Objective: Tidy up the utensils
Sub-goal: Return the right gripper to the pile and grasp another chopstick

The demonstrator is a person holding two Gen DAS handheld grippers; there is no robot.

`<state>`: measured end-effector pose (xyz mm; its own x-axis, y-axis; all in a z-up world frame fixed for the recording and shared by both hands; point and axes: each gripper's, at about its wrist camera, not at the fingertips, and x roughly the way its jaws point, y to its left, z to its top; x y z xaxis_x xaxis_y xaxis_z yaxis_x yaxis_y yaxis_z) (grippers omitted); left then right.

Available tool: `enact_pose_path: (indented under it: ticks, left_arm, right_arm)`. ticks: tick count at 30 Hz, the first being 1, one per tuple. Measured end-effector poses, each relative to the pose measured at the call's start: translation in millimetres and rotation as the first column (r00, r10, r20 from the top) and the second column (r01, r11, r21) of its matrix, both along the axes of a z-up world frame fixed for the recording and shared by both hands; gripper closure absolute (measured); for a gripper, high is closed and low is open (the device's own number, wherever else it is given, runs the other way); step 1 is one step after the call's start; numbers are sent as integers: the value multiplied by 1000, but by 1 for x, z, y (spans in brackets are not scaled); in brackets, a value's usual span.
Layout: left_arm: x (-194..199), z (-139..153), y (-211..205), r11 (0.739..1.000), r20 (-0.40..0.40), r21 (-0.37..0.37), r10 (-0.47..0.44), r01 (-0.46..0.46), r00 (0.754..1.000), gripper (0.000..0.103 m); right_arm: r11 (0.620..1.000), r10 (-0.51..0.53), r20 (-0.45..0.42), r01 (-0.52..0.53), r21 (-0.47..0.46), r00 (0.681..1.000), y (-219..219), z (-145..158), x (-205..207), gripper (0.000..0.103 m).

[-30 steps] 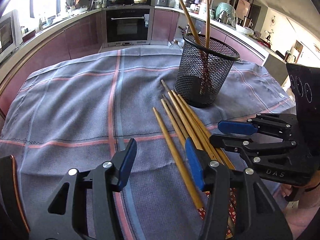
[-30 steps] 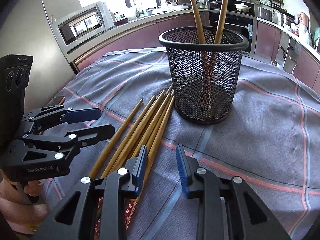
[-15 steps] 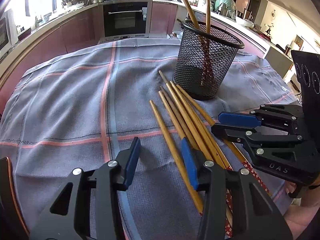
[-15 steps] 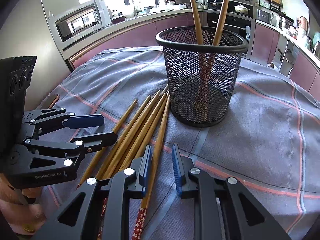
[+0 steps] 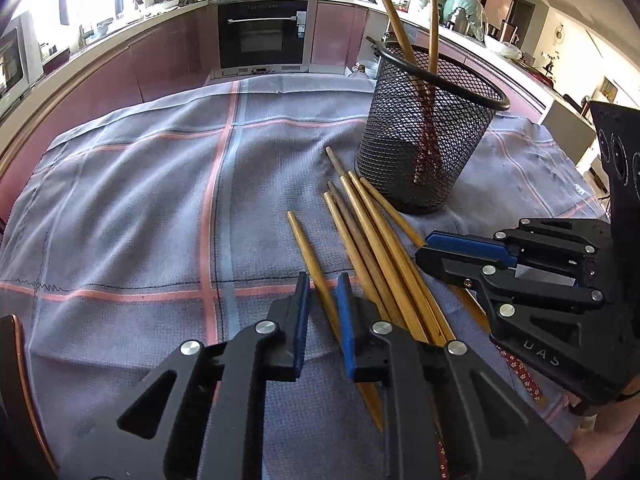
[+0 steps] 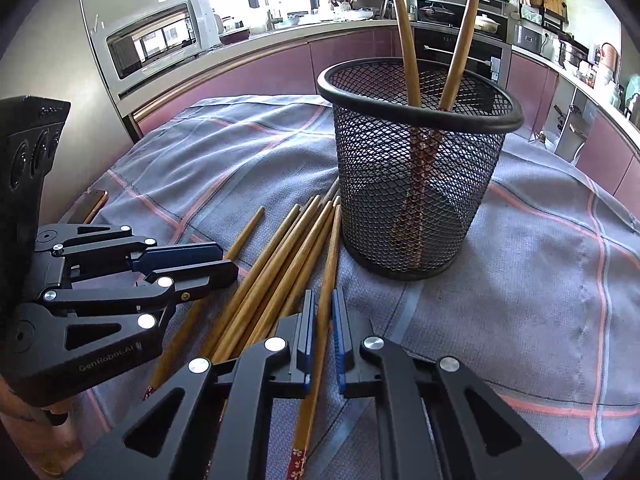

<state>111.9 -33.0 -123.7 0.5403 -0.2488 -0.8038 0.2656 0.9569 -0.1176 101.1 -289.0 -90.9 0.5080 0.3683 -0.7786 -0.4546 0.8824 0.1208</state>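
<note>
**Chopsticks: both grippers just closed in on one each**

Chopsticks [image 6: 280, 264] are lying in a loose fan on the cloth [image 5: 140, 200], tips pointing at the mesh cup [image 6: 416, 184], which sits around 1 o'clock from the left gripper and 12 o'clock from the right one. Two sticks already stand in the cup.

What changed: a second ago both sets of jaws were wide and hovering short of the pile. Now both have moved in and narrowed a lot. The left gripper [image 5: 322, 316] straddles the outermost left stick [image 5: 308, 252], the one lying a bit apart from the rest. The right gripper [image 6: 320, 328] straddles the rightmost stick [image 6: 332, 248]. In both there's a thin gap beside the wood, so I'd call them nearly pinched, not clamped yet. Looks like a double pick is about to happen, one stick per hand, then over to the cup. That's my read, anyway.

View differences: the right wrist cam shows the two sticks in the cup crossing down inside the mesh, and a phone-like thing [image 6: 90, 206] at 10 o'clock on the table edge. The left cam barely shows that. The left cam shows the right gripper [image 5: 464, 254] side-on at 3 o'clock, low over the pile, plus the red patterned handle ends [image 5: 520, 372] sticking out under it.
</note>
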Motion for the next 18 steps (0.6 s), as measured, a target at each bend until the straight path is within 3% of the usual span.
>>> enact_pose_path:
  ticks: [18]
  left_arm:
    - [-10,9,10,997,-2,-73,21,-21,1000,96]
  right_arm:
    - [992,16,13,-17,129,1000,-25,20,-13,98]
